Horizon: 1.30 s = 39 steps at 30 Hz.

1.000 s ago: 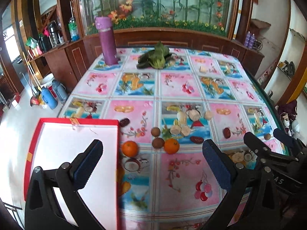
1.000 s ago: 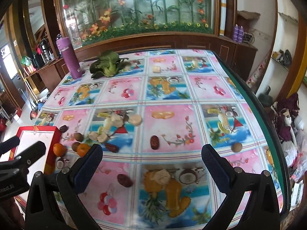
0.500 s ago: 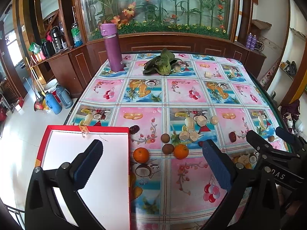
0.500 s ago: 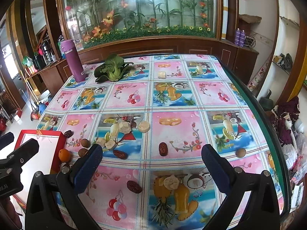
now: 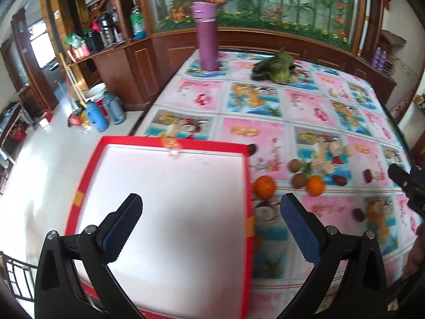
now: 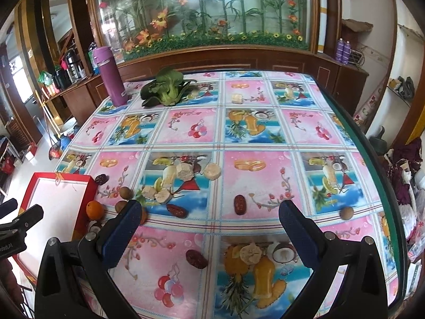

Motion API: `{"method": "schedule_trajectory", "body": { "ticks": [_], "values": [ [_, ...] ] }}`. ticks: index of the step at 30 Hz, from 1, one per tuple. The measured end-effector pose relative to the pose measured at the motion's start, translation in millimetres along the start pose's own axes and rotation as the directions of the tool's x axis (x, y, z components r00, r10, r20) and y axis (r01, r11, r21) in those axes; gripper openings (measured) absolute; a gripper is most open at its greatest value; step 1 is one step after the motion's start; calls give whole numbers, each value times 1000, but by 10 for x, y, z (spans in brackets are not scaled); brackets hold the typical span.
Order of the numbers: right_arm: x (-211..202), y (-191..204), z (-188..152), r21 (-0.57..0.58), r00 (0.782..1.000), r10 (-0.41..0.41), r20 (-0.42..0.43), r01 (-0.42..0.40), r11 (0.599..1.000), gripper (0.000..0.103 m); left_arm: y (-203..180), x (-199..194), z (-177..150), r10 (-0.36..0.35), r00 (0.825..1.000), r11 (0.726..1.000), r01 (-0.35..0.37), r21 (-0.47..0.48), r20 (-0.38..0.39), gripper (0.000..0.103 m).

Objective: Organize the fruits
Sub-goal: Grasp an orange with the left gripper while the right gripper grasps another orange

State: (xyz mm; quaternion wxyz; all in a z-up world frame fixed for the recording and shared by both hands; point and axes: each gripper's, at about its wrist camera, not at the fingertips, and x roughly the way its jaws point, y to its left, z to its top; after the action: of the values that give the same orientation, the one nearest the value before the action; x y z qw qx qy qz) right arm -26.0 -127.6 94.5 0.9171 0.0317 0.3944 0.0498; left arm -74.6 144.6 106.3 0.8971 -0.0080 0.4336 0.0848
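A white tray with a red rim point(image 5: 170, 212) lies at the table's near left corner. My left gripper point(image 5: 211, 207) hovers open over it, holding nothing. Right of the tray sit two oranges point(image 5: 264, 187) point(image 5: 315, 185) and two small brown fruits point(image 5: 294, 165). Dark red dates point(image 6: 240, 204) point(image 6: 196, 259) lie scattered on the tablecloth. My right gripper point(image 6: 209, 212) is open and empty above the near middle of the table. One orange point(image 6: 94, 210) touches the tray point(image 6: 61, 199); the other is half hidden behind my right gripper's left finger. A lone brown fruit point(image 6: 346, 213) lies at right.
Pale cut pieces point(image 6: 183, 171) lie mid-table. A purple flask point(image 6: 111, 77) and a leafy green vegetable point(image 6: 167, 87) stand at the far side. The table's green edge point(image 6: 372, 154) runs down the right. Floor with bottles point(image 5: 97, 117) lies to the left.
My left gripper has swung left, so the tray now fills the space between its fingers. The right gripper has drawn back a little and tilted up. Both stay open.
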Motion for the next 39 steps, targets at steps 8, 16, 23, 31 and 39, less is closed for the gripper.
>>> {"method": "schedule_trajectory", "body": {
  "ticks": [8, 16, 23, 31, 39],
  "values": [
    [180, 449, 12, -126, 990, 129, -60, -136, 983, 101, 30, 10, 64, -93, 996, 989, 91, 116, 8, 103],
    [510, 604, -18, -156, 962, 229, -152, -252, 955, 71, -63, 110, 321, -297, 955, 921, 285, 264, 8, 103],
    [777, 605, -90, -110, 938, 254, -234, -285, 952, 55, -228, 399, 417, -417, 902, 810, 426, 403, -113, 79],
    [936, 652, -145, -90, 927, 241, -287, -276, 957, 49, -595, 699, 369, -441, 850, 642, 523, 561, -287, 65],
    [1037, 676, -156, -69, 913, 246, -324, -282, 957, 43, -733, 1036, 379, -383, 821, 581, 570, 581, -423, 39]
  ]
}}
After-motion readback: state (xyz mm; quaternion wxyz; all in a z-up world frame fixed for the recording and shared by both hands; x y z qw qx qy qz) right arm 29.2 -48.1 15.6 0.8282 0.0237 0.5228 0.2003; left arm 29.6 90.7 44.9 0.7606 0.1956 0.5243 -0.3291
